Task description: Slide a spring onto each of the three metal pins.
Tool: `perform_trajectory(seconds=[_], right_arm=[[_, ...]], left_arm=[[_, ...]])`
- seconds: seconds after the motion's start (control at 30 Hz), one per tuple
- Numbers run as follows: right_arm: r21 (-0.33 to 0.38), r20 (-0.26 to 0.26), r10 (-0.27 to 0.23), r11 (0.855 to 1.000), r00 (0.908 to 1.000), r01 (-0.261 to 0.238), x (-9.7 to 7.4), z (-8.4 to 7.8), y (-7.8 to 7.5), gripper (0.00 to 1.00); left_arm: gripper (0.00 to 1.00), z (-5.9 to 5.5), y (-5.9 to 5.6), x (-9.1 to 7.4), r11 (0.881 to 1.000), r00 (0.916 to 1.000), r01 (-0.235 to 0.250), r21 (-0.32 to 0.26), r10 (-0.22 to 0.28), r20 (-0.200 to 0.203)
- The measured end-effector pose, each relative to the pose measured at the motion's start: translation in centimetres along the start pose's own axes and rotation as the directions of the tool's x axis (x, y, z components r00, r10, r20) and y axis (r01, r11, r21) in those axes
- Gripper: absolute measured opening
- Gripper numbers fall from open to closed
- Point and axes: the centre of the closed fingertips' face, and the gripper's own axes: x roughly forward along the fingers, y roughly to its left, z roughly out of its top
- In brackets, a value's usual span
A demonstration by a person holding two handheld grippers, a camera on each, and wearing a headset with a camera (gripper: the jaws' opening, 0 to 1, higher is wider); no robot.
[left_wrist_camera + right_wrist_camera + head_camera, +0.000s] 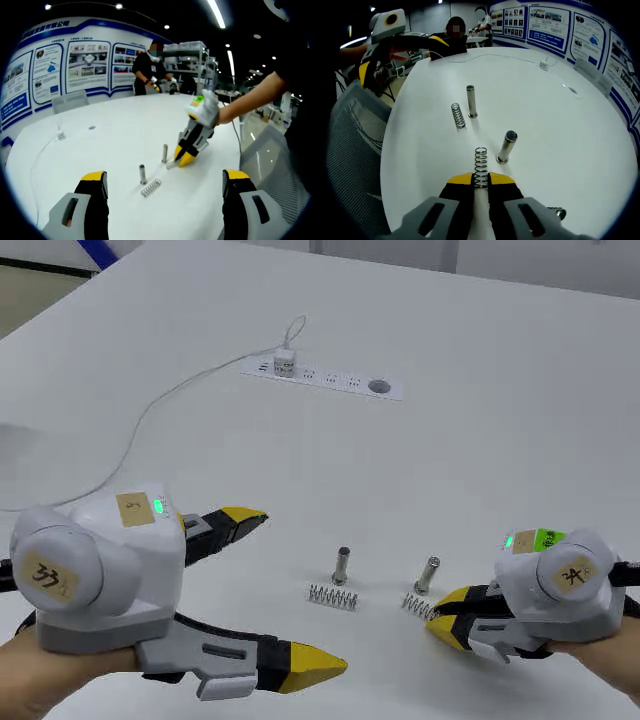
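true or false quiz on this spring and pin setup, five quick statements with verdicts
1. The right gripper is shut on a spring. True.
2. The left gripper is clamped on a pin. False: its jaws stand wide open and hold nothing.
3. Two pins stand upright on the table. True.
4. Both of those pins already wear a spring. False: both are bare. A loose spring lies on the table beside one, and the other spring is in the right gripper.
5. A power strip lies on the table beyond the pins. True.
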Motion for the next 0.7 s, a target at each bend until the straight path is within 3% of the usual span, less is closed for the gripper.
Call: perform_trajectory(seconds=[0.2,0.4,0.53,0.6,0.7], right_arm=[[-0.062,0.018,0.003,0.998,0.9998,-0.002,-1.6,1.4,0.9,0.11],[-0.168,0.056,0.028,0.986,0.9980,-0.019,-3.7,3.1,1.9,0.11],[-0.255,0.071,0.037,0.967,0.9968,-0.018,-5.6,4.6,2.8,0.11],[-0.317,0.067,0.027,0.948,0.9974,-0.004,-6.5,5.0,3.0,0.11],[-0.351,0.055,0.025,0.936,0.9982,-0.004,-7.5,5.2,3.4,0.11]], left_arm=[[0.96,0.3,-0.5,0.2,1.000,0.9998,0.017,0.009,-0.018,0.004],[0.91,1.1,-1.4,0.9,0.998,0.9983,0.057,0.030,-0.058,0.009],[0.89,2.0,-2.4,1.6,0.995,0.9956,0.089,0.048,-0.091,0.024],[0.87,2.4,-2.8,2.0,0.993,0.9938,0.105,0.056,-0.107,0.030],[0.83,2.8,-3.4,2.7,0.990,0.9916,0.123,0.066,-0.125,0.034]])
